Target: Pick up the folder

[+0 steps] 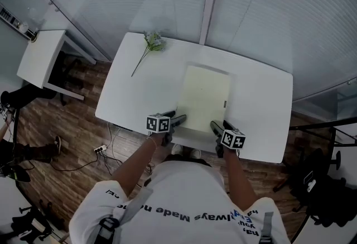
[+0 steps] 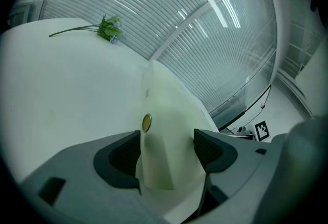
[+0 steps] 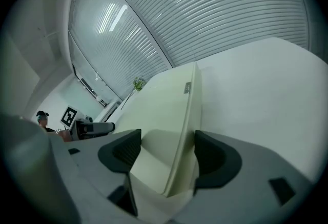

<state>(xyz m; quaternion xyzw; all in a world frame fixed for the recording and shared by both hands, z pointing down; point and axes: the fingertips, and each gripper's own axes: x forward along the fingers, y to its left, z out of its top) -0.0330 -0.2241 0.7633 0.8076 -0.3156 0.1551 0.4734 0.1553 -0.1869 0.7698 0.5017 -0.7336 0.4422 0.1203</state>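
1. Folder (image 1: 203, 97): pale yellow-green and closed. It lies flat on the white counter (image 1: 134, 95), about mid-width, with its near edge close to the counter's near edge.
2. Folder details: a small round brass-coloured snap (image 2: 146, 122) sits on the folder just ahead of the left tool's left-hand jaw. A small grey tab (image 1: 226, 104) sits on the folder edge facing the counter's right side.
3. Left tool (image 1: 178, 120): located at the counter's near edge and angled downward onto the folder's near-left corner. The jaws stand wide apart. The corner occupies the gap between them, and the dark ribbed pads (image 2: 123, 155) do not clamp the thin sheet.
4. Right tool (image 1: 215, 125): located at the counter's near edge and angled downward onto the folder's near-right corner. The jaws stand wide apart. The folder's side edge runs through the gap, closer to the right-hand jaw, and is not clamped.
5. Flower sprig (image 1: 149, 47): green, with a long thin stem. It lies at the counter's far-left corner, well apart from the folder.
6. Blinds (image 1: 268, 8): white horizontal slats, located beyond the counter's far edge.
7. Power strip (image 1: 100, 149): lies on the wooden floor (image 1: 72, 125), off the counter's near-left corner.
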